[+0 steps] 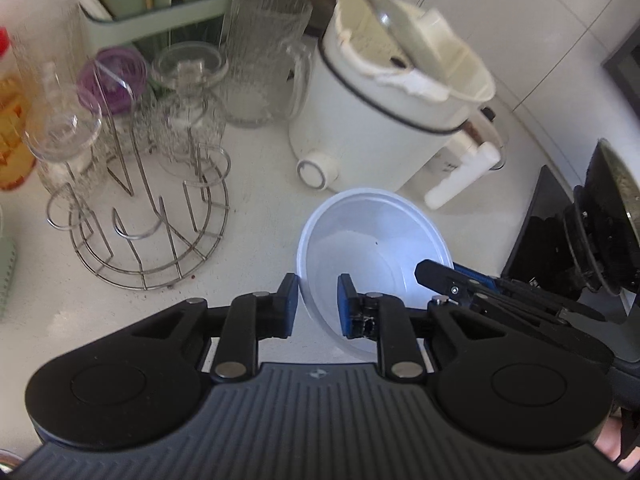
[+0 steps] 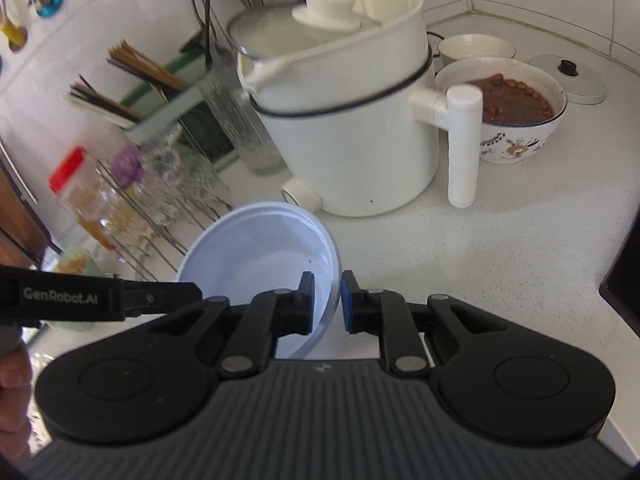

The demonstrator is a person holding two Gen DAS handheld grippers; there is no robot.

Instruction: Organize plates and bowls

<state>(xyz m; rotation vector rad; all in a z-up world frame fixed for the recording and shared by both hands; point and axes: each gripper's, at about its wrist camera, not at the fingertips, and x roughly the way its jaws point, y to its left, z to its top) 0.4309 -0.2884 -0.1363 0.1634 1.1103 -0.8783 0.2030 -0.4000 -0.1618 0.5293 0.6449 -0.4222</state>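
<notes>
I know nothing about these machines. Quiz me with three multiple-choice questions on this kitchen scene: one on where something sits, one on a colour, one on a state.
1. Where is the wire rack relative to the white cooker in the left wrist view?
A. To its left
B. To its right
C. On top of it

2. What colour is the bowl that the tongs grip?
A. Red
B. Pale blue-white
C. Black

3. What is in the patterned bowl beside the cooker's handle?
A. Nothing
B. Chopsticks
C. Brown food

Answers:
1 A: the rack stands on the counter left of the cooker.
2 B: both the left tongs and the right tongs pinch its pale rim.
3 C: brown food fills it.
</notes>
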